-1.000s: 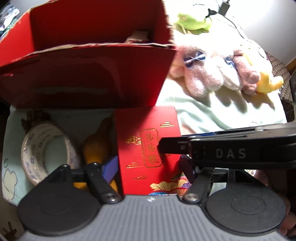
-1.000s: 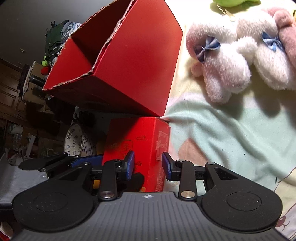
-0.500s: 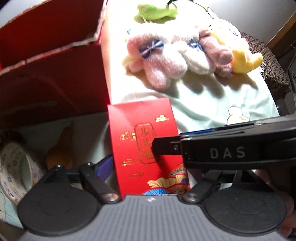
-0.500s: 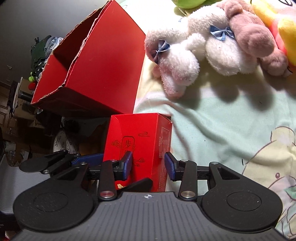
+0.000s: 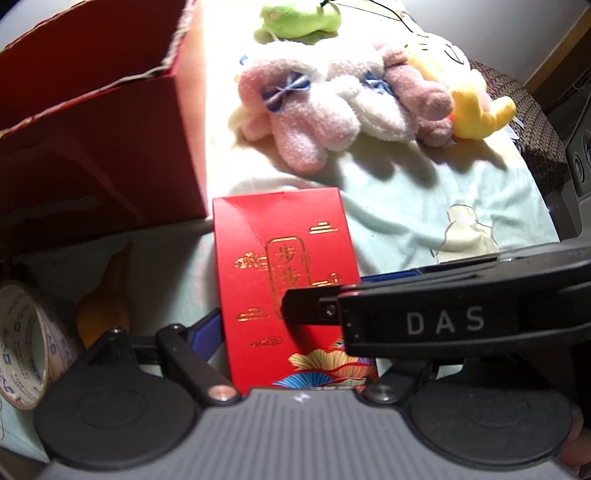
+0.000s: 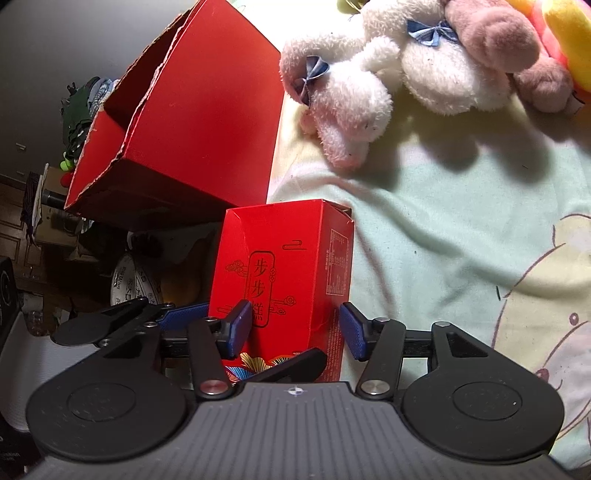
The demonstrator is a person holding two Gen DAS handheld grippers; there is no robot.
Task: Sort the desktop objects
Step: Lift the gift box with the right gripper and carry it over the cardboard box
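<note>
A small red box (image 5: 280, 266) with gold characters stands upright on the pale green cloth (image 5: 443, 206), just right of a large open red carton (image 5: 92, 147). My left gripper (image 5: 291, 332) straddles the box. Its jaws are closing slightly, its blue left pad (image 5: 205, 330) sits beside the box's left edge, and its right finger is hidden. The right gripper's black finger (image 5: 314, 314) crosses the box's front. In the right wrist view the box (image 6: 280, 266) sits between my right gripper (image 6: 295, 325), whose jaws are opening; the right pad (image 6: 352, 332) stands just off the box.
Pink and white plush rabbits (image 5: 314, 110) lie on the cloth beyond the box, with a green plush (image 5: 295, 22) and a yellow plush (image 5: 476, 110). A tape roll (image 5: 26, 339) and a yellow gourd-shaped thing (image 5: 107, 295) sit left of the box, in front of the carton (image 6: 207, 110).
Both grippers and the small red box have shifted right, out from in front of the carton toward the plush toys. The right gripper's pads have spread well apart.
</note>
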